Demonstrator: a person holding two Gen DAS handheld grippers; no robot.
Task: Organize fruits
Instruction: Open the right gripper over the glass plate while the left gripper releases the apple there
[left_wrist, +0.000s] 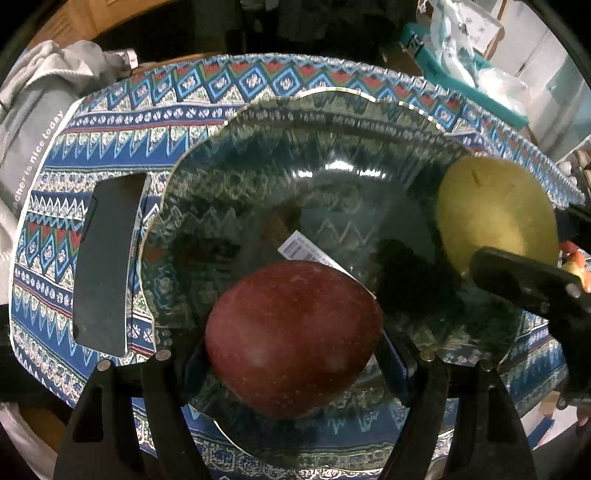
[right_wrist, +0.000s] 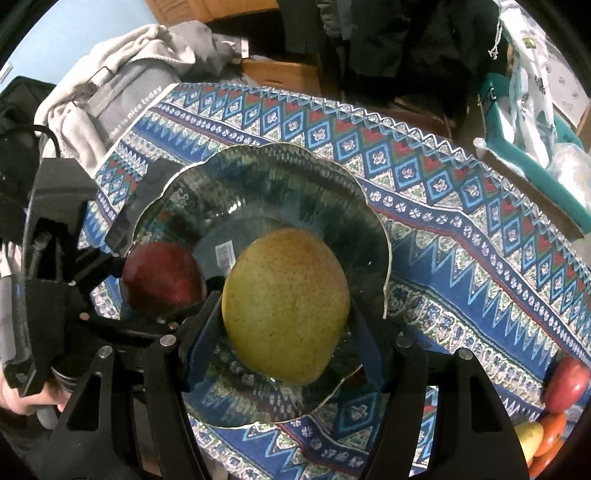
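Observation:
A clear glass bowl (left_wrist: 258, 122) with a wavy rim sits on a patterned blue cloth; it also shows in the right wrist view (right_wrist: 376, 229). My left gripper (left_wrist: 295, 354) is shut on a red apple (left_wrist: 291, 336) over the bowl's near side. My right gripper (right_wrist: 284, 332) is shut on a yellow pear (right_wrist: 286, 302) over the bowl. The pear (left_wrist: 495, 214) and a right fingertip (left_wrist: 517, 277) show at the right of the left wrist view. The apple (right_wrist: 162, 277) and the left gripper show at the left of the right wrist view.
A black phone (left_wrist: 107, 266) lies on the cloth left of the bowl. Grey clothing (right_wrist: 122, 74) is piled at the back left. More fruit, a red apple (right_wrist: 567, 384) and orange pieces (right_wrist: 550, 432), lies at the cloth's right. A teal bin (right_wrist: 524, 147) stands at the back right.

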